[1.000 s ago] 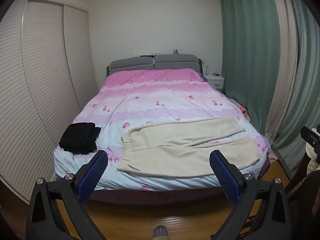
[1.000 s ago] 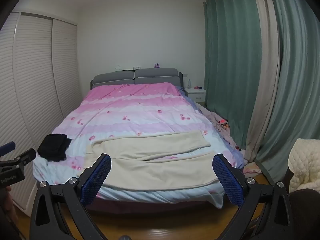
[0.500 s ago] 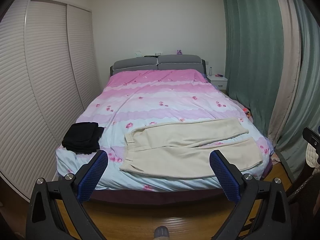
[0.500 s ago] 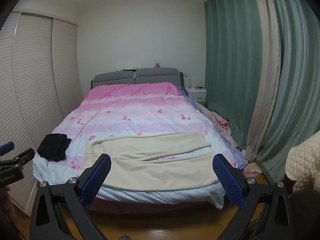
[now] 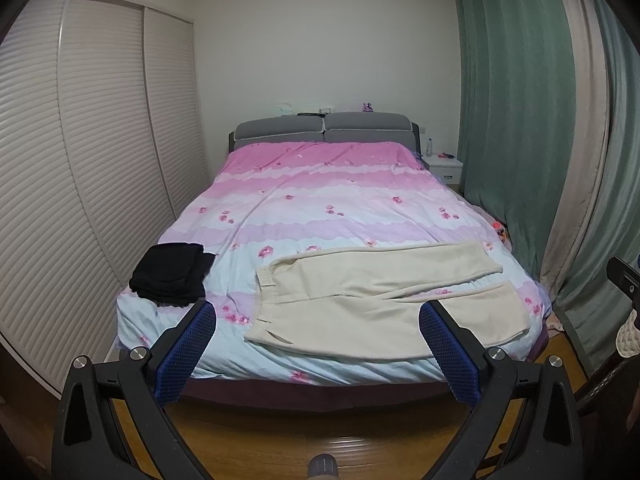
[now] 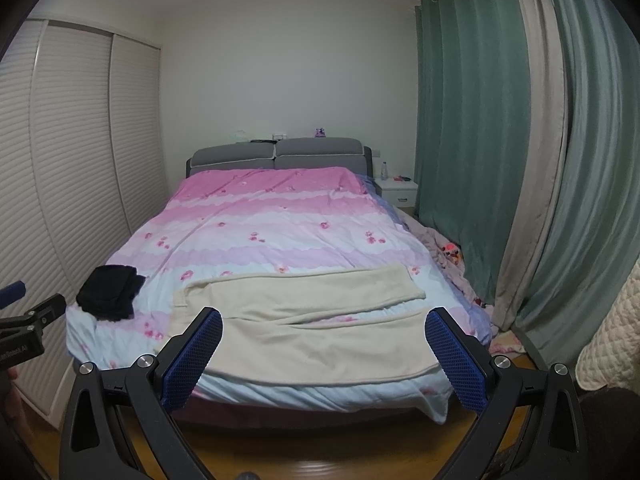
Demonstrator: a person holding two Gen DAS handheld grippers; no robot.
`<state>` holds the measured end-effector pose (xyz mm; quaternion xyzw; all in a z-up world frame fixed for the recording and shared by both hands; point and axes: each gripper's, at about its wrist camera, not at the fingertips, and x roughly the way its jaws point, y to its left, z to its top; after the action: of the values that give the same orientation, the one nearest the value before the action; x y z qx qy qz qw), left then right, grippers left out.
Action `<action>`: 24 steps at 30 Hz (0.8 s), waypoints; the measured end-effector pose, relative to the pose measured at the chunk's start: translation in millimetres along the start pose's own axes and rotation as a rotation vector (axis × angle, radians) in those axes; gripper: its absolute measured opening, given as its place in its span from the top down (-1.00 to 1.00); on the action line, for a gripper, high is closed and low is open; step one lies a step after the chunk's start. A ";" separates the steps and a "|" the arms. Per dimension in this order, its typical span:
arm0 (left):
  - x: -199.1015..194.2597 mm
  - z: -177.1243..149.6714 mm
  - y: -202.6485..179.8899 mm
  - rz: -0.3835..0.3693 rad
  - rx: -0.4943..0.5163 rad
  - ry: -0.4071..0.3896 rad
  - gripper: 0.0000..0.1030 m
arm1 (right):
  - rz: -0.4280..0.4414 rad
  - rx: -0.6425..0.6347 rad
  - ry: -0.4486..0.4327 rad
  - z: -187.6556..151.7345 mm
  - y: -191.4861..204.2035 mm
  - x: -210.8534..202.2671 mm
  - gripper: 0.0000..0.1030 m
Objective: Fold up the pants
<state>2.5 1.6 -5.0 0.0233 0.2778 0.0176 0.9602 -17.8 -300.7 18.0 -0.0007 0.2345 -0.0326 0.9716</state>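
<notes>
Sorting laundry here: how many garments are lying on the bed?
2: cream pants spread flat across the foot of the bed, and a folded black garment by its left corner. No others visible.

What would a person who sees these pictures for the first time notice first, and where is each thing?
The eye goes first to the cream pants, spread flat across the foot of the bed with its pink flowered cover, waistband toward the wardrobe side. Left of them, near the bed's corner, lies a folded black garment. In front, the left gripper and right gripper are both open and apart from the cloth, with green curtains on the right.
</notes>
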 end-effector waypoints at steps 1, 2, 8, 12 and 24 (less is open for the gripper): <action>0.3 0.2 -0.1 0.002 -0.001 -0.001 -1.00 | 0.002 -0.001 -0.001 0.5 0.2 -0.2 -0.99; 0.4 0.2 1.1 0.003 -0.002 -0.002 -1.00 | 0.003 -0.002 -0.003 0.8 0.7 0.0 -0.99; 0.7 0.1 2.8 0.009 -0.005 -0.006 -1.00 | 0.011 -0.012 -0.008 -0.2 1.3 1.0 -0.99; -0.1 -0.5 2.3 0.014 -0.009 -0.006 -1.00 | 0.016 -0.015 -0.008 -0.3 1.3 2.5 -0.99; -1.3 1.7 1.0 0.018 -0.013 -0.012 -1.00 | 0.022 -0.027 -0.014 1.9 3.3 4.7 -0.99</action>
<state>2.2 2.5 -2.8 0.0196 0.2718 0.0280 0.9618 -12.6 -297.7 17.4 -0.0116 0.2281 -0.0188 0.9734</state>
